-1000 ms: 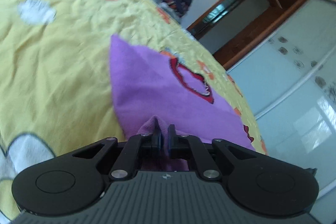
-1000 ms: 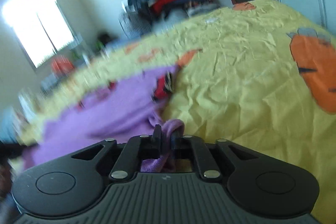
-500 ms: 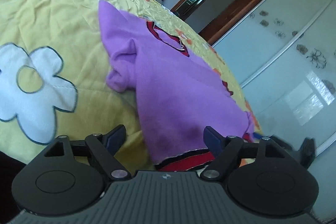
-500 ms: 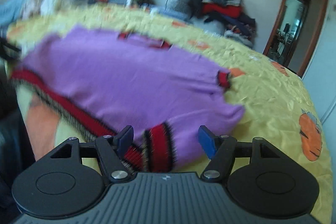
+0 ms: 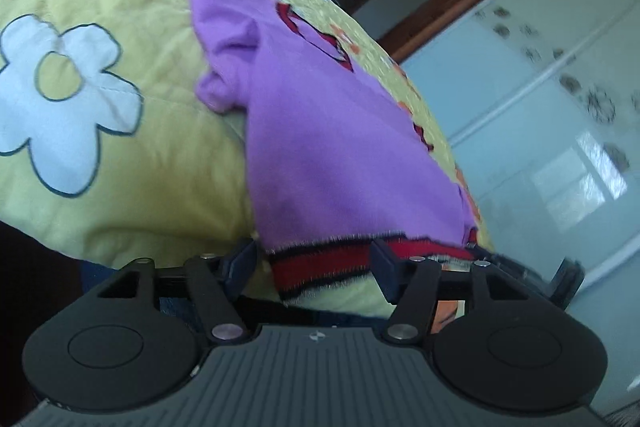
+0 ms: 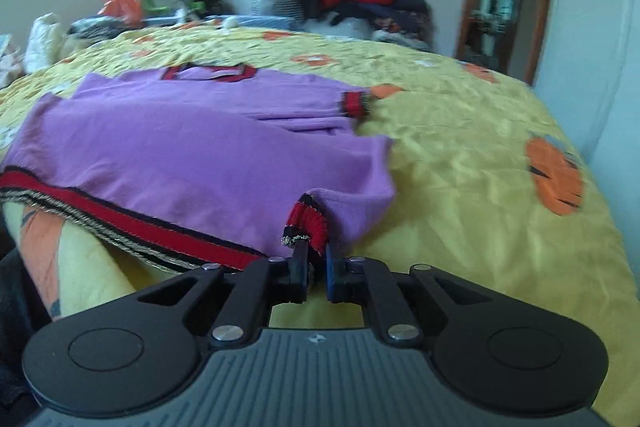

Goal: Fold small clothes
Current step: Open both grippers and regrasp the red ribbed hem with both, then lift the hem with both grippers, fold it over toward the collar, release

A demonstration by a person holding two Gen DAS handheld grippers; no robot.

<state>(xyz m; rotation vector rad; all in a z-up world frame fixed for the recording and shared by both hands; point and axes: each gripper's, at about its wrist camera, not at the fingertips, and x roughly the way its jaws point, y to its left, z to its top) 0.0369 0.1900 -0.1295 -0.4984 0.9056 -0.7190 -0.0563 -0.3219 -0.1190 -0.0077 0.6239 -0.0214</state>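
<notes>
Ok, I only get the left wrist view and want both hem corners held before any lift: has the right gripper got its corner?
Observer: Yes. The right gripper is shut on the hem, with the red corner bunched up between its fingers.
Operator: Where is the sleeve on that side?
Observer: The sleeve lies flat beyond that corner, and its red cuff sits at the sweater's edge, next to the bedspread.
</notes>
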